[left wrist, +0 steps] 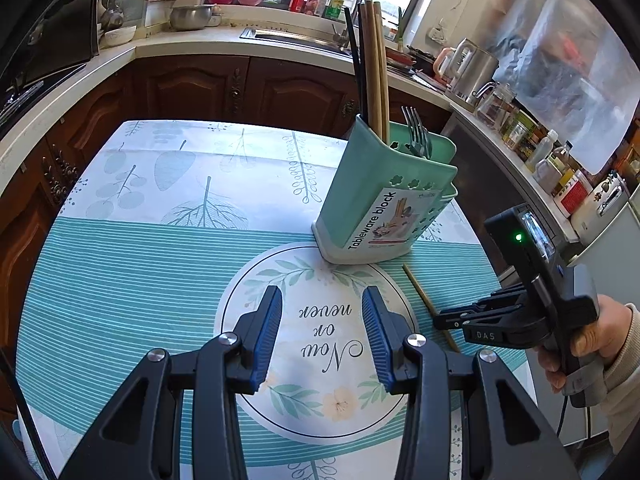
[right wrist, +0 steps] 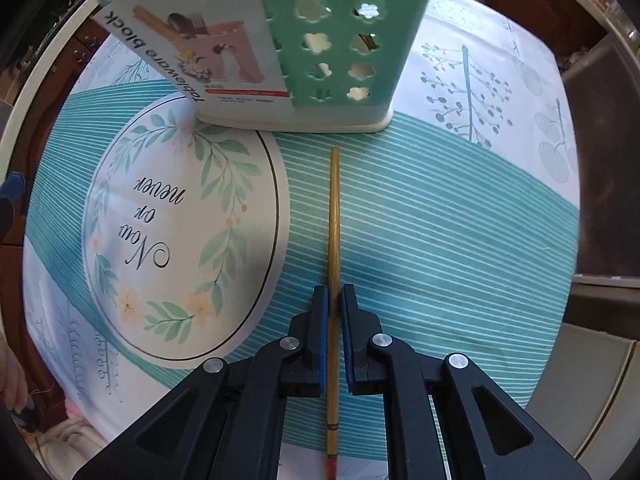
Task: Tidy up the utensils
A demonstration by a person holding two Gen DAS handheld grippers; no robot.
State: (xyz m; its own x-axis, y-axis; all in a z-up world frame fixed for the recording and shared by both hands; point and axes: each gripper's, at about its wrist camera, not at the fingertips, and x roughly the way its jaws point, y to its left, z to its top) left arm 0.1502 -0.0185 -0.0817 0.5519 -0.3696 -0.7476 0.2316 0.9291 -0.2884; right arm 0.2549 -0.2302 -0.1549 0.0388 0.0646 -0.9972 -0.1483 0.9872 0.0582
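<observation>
**Lifting the last loose chopstick toward the holder**

The right gripper (right wrist: 334, 300) points straight down at the table, its blue pads (right wrist: 323, 328) closed on a single bamboo chopstick (right wrist: 334, 208) that lies flat on the striped tablecloth (right wrist: 440, 220). The grip sits toward the decorated end; most of the stick runs forward, its plain tip stopping just short of the base of the green utensil holder (right wrist: 340, 60). The left gripper (left wrist: 322, 336) hovers over the round printed motif, jaws apart and holding nothing. In the left wrist view the holder stands upright with several chopsticks (left wrist: 374, 64) in its tall rear compartment and forks (left wrist: 416, 132) in the one beside it.

To do this step well, in my judgement: lift straight up before turning, so the long free end clears the cloth and the holder's base; rotate the stick upright; lower it into the compartment with the other chopsticks, not among the forks. An off-centre grip may let the stick pivot, so a slow swing seems wise.
</observation>
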